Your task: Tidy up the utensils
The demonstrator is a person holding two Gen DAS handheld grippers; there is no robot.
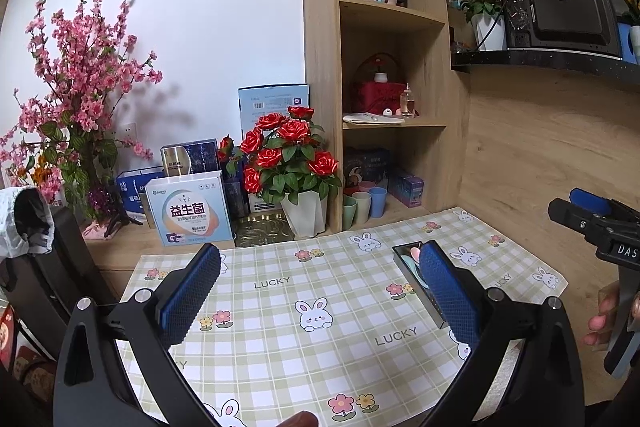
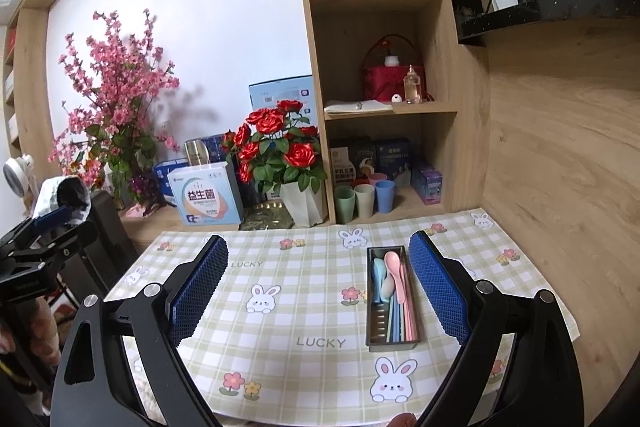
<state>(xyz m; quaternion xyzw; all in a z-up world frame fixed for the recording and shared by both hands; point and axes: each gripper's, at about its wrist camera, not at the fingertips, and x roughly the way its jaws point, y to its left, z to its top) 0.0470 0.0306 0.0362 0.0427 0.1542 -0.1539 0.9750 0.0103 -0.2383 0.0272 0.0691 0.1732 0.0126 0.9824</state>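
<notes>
A dark metal utensil tray (image 2: 373, 341) lies lengthwise on the checked bunny mat (image 2: 304, 311). In it lie a pink spoon (image 2: 394, 269), a pale blue spoon (image 2: 378, 277) and several pastel chopsticks (image 2: 400, 323). My right gripper (image 2: 320, 277) hovers open above the mat, its right finger just right of the tray, nothing between the pads. My left gripper (image 1: 320, 291) is open too, over the mat's middle; its right finger hides most of the tray (image 1: 406, 250). The right gripper's body (image 1: 600, 227) shows at the edge of the left wrist view.
Red roses in a white pot (image 2: 302, 203), a white and blue box (image 2: 206, 197) and pink blossoms (image 2: 116, 115) stand behind the mat. Pastel cups (image 2: 364, 199) sit in the wooden shelf unit (image 2: 316, 67) at the back. A wood wall (image 2: 560, 167) bounds the right side.
</notes>
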